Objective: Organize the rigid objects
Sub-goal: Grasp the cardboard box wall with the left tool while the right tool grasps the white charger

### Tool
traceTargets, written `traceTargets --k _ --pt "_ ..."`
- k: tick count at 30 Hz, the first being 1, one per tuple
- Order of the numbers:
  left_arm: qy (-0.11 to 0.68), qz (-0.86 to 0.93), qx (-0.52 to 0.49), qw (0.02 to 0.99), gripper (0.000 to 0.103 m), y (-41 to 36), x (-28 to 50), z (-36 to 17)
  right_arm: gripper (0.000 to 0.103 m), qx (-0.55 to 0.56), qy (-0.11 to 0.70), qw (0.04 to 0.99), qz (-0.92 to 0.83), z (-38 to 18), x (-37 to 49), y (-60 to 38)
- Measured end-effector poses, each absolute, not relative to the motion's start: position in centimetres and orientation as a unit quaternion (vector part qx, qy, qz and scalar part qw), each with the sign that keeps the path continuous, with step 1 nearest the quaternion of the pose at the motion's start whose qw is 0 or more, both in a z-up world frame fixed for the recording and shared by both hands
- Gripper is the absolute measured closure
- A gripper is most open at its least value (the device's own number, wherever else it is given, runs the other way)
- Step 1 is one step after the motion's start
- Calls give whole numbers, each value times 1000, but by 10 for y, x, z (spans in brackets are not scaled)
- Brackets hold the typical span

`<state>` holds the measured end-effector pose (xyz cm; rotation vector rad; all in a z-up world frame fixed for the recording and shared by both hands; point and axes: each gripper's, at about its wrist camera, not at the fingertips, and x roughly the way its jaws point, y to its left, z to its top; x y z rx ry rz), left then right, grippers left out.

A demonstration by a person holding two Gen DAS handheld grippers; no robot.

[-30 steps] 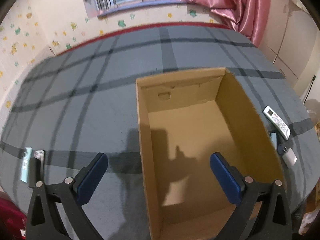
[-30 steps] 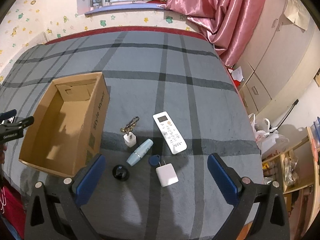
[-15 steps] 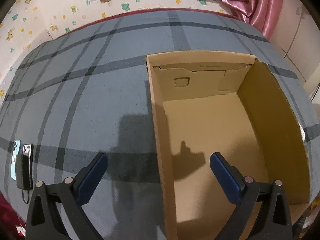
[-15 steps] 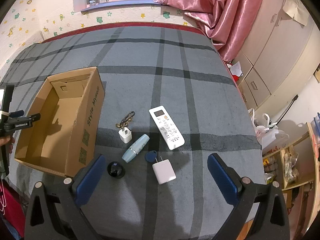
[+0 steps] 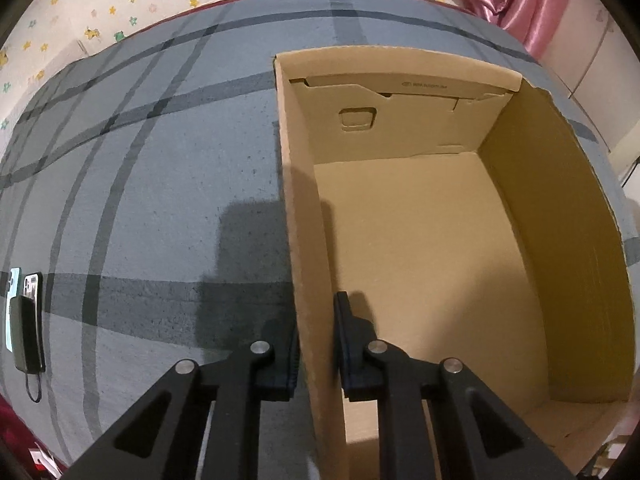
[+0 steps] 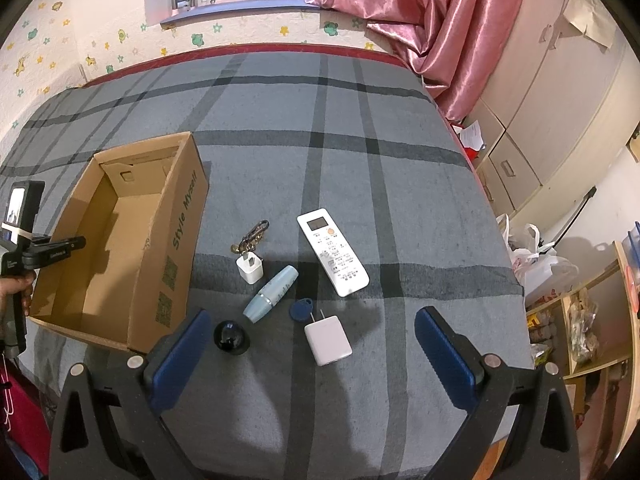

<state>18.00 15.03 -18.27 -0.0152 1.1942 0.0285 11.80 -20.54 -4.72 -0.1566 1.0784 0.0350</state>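
The cardboard box (image 6: 120, 248) sits open on the grey plaid bed (image 6: 320, 128), with bare blanket beyond it. The left gripper (image 5: 316, 344) has just closed its jaws on the box's near left wall. The right gripper (image 6: 312, 340) hovers, jaws wide, over the white charger (image 6: 328, 340), right of the box.

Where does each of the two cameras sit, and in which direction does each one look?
Left wrist: on the left tongs, looking steeply down; they have just closed on the near left wall of the cardboard box.
Right wrist: on the right tongs, looking down at the remote, two chargers and other small things on the plaid cover; the tongs stand open; a hand shows at left.
Shared: the box and the cover.
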Motion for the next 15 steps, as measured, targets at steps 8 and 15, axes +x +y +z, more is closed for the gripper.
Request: traceTargets --k 8,15 --pt "565 10 -12 825 87 153 181 -185 0 -74 515 854 16 -54 119 -210" --pt "565 14 7 825 87 149 182 -186 0 -82 517 852 14 -81 131 -222"
